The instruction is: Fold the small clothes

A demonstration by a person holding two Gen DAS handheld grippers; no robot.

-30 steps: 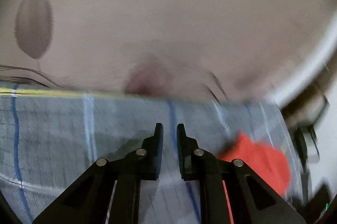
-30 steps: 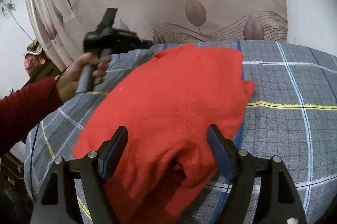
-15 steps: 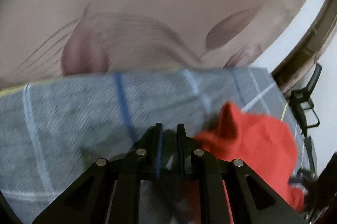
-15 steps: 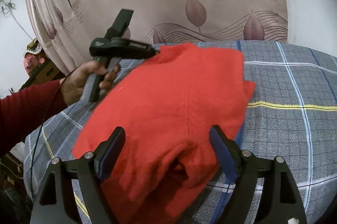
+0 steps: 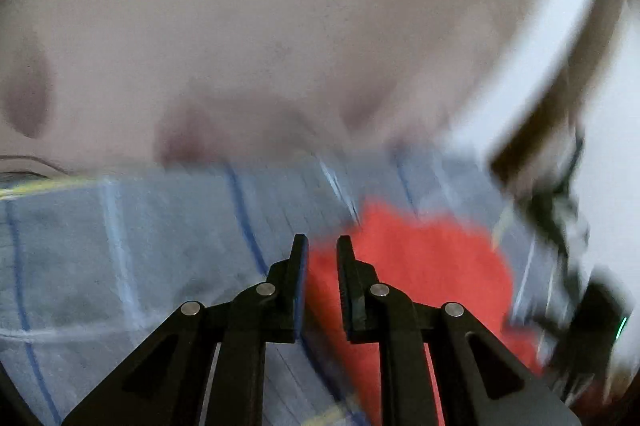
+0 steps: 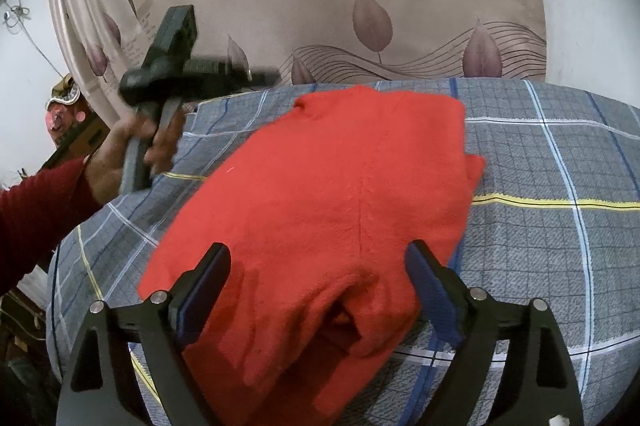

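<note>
Right gripper [image 6: 318,290], jaws wide apart, sits over the cloth's [image 6: 340,194] near end; left gripper [image 6: 256,76], nearly closed and empty, hangs off its far-left corner.

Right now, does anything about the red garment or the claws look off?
The red garment lies mostly flat on the plaid cover, but its near end is bunched into a loose hump with an open pocket between the open right claw. The left claw is raised off the cloth, holding nothing.
</note>
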